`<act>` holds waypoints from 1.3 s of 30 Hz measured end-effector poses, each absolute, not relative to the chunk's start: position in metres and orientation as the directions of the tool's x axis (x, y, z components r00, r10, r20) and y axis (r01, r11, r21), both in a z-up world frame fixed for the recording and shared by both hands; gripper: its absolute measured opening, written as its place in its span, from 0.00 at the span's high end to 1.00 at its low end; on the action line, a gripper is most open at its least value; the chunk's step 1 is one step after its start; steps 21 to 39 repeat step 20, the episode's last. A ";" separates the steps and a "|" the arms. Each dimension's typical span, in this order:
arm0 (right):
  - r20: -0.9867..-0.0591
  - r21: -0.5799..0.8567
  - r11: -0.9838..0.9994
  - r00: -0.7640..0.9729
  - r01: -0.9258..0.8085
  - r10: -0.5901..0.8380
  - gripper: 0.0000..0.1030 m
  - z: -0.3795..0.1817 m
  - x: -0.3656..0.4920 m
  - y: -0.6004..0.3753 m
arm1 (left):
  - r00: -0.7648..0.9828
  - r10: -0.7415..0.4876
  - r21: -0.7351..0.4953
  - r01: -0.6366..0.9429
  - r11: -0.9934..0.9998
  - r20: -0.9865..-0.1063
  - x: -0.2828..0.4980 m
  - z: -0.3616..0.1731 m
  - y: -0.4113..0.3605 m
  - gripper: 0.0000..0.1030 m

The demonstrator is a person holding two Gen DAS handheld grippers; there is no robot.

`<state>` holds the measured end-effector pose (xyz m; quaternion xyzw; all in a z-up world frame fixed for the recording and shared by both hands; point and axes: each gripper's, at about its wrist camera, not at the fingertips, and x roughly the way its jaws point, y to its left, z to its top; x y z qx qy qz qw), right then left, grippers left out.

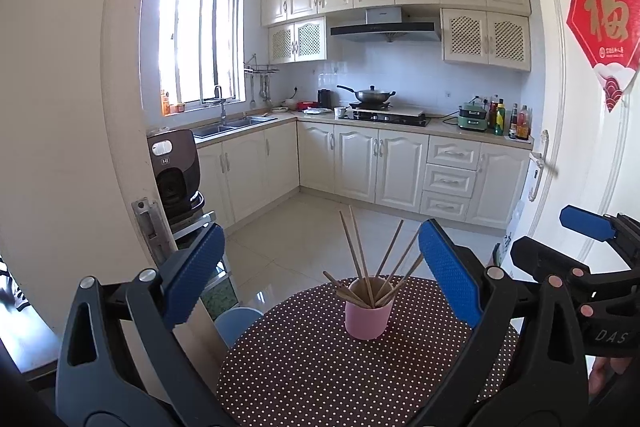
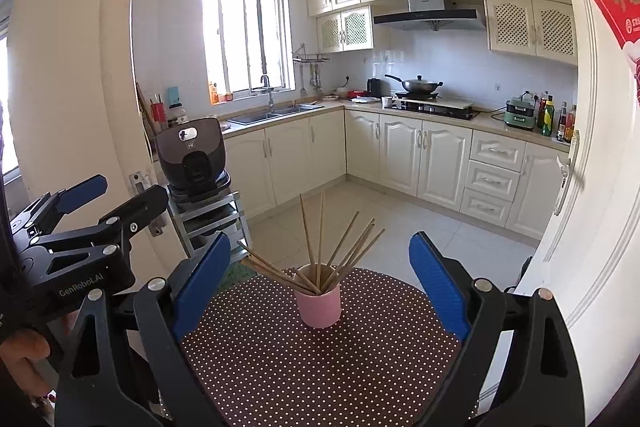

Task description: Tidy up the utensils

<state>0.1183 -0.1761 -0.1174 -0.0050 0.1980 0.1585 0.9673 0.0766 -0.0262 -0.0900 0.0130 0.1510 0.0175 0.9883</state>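
Both grippers hover over the near edge of the desk (image 1: 304,367), fingers spread wide, nothing between them.

Left gripper (image 1: 320,275): the pink cup (image 1: 368,315) stands ahead, between the blue pads and a bit toward the right finger (image 1: 450,279), touching neither. Chopsticks (image 1: 356,251) stand in the cup, fanned out, tips above the finger ends. Count is hard to make out where they cross inside the cup. The left finger (image 1: 196,275) hangs off the desk edge, over a pale blue round thing (image 1: 236,323) that is mostly hidden; can't tell what it is.

Right gripper (image 2: 320,271): the cup (image 2: 319,303) sits centred between the fingers, well clear of both. Its chopsticks (image 2: 320,239) lean mostly left and right; the leftmost ones reach near the left pad (image 2: 202,285), contact can't be told. The lower ends are hidden in the cup.

Each wrist view catches the other gripper at its edge, cut off by the frame: the right one (image 1: 592,267) beside the left's right finger, the left one (image 2: 80,247) beside the right's left finger.

The desk's near edge is hidden behind the gripper bodies in both views.
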 end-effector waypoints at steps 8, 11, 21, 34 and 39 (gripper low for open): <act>-0.403 0.054 0.944 0.857 -0.326 0.320 0.15 -0.123 0.133 -0.172 | 0.951 0.054 0.041 -0.044 0.998 -0.305 0.088 -0.094 -0.028 0.07; -0.413 0.055 0.942 0.852 -0.330 0.322 0.15 -0.127 0.137 -0.171 | 0.947 0.060 0.040 -0.050 0.998 -0.314 0.093 -0.096 -0.027 0.07; -0.465 0.056 0.938 0.823 -0.341 0.327 0.15 -0.141 0.159 -0.168 | 0.916 0.082 0.036 -0.074 0.997 -0.394 0.116 -0.115 -0.022 0.07; -0.465 0.056 0.938 0.823 -0.341 0.327 0.15 -0.141 0.159 -0.168 | 0.916 0.082 0.036 -0.074 0.997 -0.394 0.116 -0.115 -0.022 0.07; -0.465 0.056 0.938 0.823 -0.341 0.327 0.15 -0.141 0.159 -0.168 | 0.916 0.082 0.036 -0.074 0.997 -0.394 0.116 -0.115 -0.022 0.07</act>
